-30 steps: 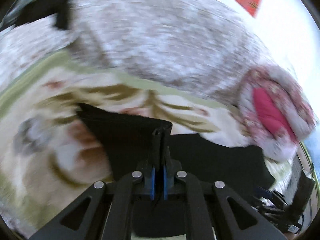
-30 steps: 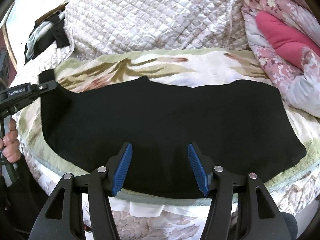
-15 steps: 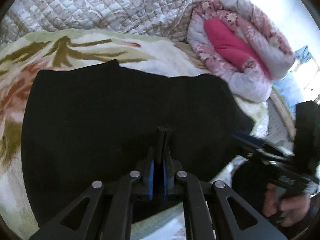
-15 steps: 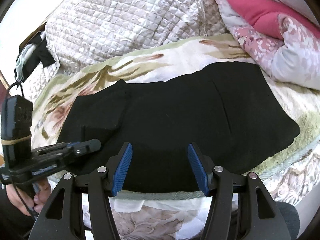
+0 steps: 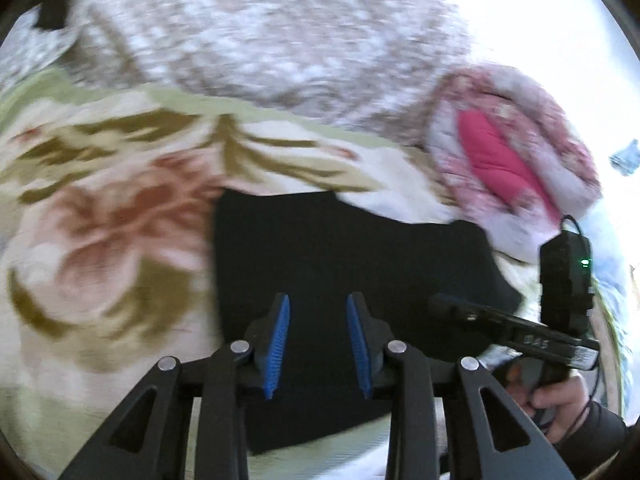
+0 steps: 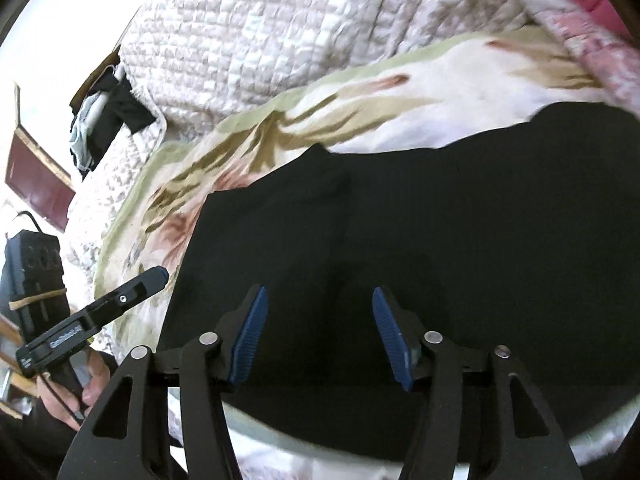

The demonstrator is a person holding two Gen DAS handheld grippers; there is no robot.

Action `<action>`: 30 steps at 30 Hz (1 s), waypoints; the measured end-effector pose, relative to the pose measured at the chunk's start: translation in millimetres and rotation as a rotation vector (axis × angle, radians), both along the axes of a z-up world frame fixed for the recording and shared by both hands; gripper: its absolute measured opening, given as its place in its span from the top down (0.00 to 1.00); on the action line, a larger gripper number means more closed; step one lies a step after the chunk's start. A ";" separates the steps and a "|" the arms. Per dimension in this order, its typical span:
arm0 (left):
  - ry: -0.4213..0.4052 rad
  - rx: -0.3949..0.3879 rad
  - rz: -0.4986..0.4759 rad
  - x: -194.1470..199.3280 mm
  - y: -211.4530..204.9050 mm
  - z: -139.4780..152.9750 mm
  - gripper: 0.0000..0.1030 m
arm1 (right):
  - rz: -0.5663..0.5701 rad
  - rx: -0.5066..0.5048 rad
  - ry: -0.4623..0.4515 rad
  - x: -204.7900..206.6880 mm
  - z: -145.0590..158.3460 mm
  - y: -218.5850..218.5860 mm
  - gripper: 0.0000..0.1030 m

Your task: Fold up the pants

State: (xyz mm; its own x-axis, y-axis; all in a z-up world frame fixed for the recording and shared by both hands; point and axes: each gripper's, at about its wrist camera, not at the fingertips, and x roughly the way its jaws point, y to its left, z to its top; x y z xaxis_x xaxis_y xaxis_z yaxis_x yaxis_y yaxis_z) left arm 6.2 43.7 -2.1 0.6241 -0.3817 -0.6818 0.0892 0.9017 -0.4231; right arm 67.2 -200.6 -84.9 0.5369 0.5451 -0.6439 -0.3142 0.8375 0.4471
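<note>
On the flowered blanket (image 6: 280, 124) the black pants (image 6: 460, 240) lie flat, folded over on themselves, with the upper layer's edge showing as a faint seam near their left end in my right wrist view. From my left wrist view, which is smeared by motion, the same pants (image 5: 344, 256) fill the centre. My left gripper (image 5: 318, 344) hangs above their near part with its jaws opening; nothing is pinched between the blue pads (image 5: 276, 348), only cloth lying below them. My right gripper (image 6: 318, 336) is over the near edge of the pants, its jaws closing a little but wide apart and gripping nothing. Behind the blanket sits a pale quilted cover (image 6: 280, 28), and to the right a pink floral quilt roll (image 5: 508, 152). Each view catches the other tool, held in a hand (image 5: 560, 400).
</note>
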 end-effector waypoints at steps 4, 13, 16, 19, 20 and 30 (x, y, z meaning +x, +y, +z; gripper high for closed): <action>0.021 0.018 0.060 2.4 21.6 -10.9 0.69 | 0.041 0.046 0.036 15.7 -8.0 9.1 0.62; 0.059 0.014 0.057 7.2 22.4 -27.0 0.69 | 0.027 0.126 0.090 31.3 -17.7 6.4 0.97; 0.059 0.016 0.056 5.6 21.0 -25.8 0.69 | 0.024 0.176 0.060 18.4 -5.7 2.4 0.97; 0.042 0.023 0.056 2.4 21.3 -20.0 0.69 | -0.002 0.190 0.014 3.6 3.0 -5.5 0.97; 0.038 0.025 0.056 1.9 21.3 -18.9 0.69 | -0.022 0.171 0.023 3.0 -2.3 -10.2 0.97; 0.029 0.043 0.027 8.9 9.4 -12.2 0.69 | -0.059 0.071 0.017 5.5 -4.3 -14.0 0.96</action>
State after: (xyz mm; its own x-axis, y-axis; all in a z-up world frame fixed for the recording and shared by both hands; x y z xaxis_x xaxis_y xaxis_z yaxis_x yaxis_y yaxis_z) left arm 15.0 53.1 -14.2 0.6138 -0.3346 -0.7150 0.0528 0.9211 -0.3858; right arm 72.7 -214.7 -89.2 0.5591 0.5575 -0.6137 -0.2568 0.8202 0.5112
